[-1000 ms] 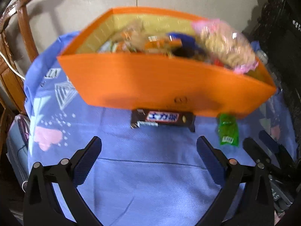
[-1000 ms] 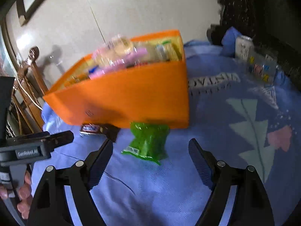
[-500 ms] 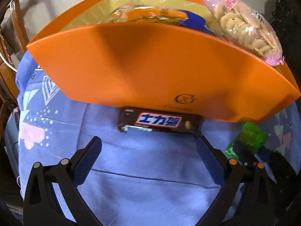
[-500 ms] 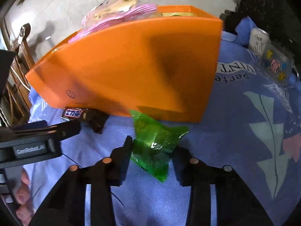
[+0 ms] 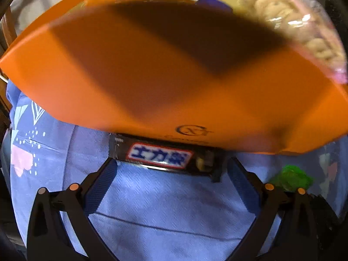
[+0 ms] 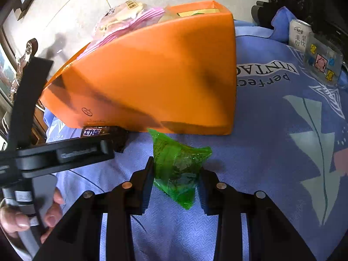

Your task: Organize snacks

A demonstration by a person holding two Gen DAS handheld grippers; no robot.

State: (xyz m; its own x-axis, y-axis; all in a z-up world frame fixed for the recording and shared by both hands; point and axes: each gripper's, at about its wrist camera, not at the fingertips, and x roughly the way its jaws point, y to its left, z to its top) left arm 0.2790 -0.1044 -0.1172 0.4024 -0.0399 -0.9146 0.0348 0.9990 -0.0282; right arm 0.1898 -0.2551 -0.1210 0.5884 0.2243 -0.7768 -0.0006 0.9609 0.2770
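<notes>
Two handheld grippers work over a blue patterned tablecloth [image 6: 271, 152] in front of a tall orange box [image 6: 152, 76] already heaped with snacks. Since a second ago the right gripper [image 6: 175, 184] has narrowed from wide open around the green candy packet [image 6: 178, 167], and its jaws are closing the last little way now; in the right wrist view both pads meet the packet's sides and the wrapper bunches between them. That suggests this snack is secured and ready to be lifted into the box. Over the same second the left gripper [image 5: 169, 171] has come down and forward: the box wall has grown to fill the upper view, and the chocolate bar [image 5: 161, 157] now lies between the fingertips, at twelve o'clock from the jaws. These jaws stand wide apart, one fingertip near each end of the bar, gripping nothing; closing would likely come next. The bar is dark brown with a white label panel bearing blue characters, lying lengthwise against the foot of the box wall. The green packet is translucent, crinkled, roughly triangular, its far corner pointing toward the box base at twelve o'clock. A pink-edged bag of pale biscuits [image 5: 304, 28] juts over the box rim at one o'clock in the left view. A hand [image 6: 24, 219] holds the left tool at eight o'clock in the right view.
</notes>
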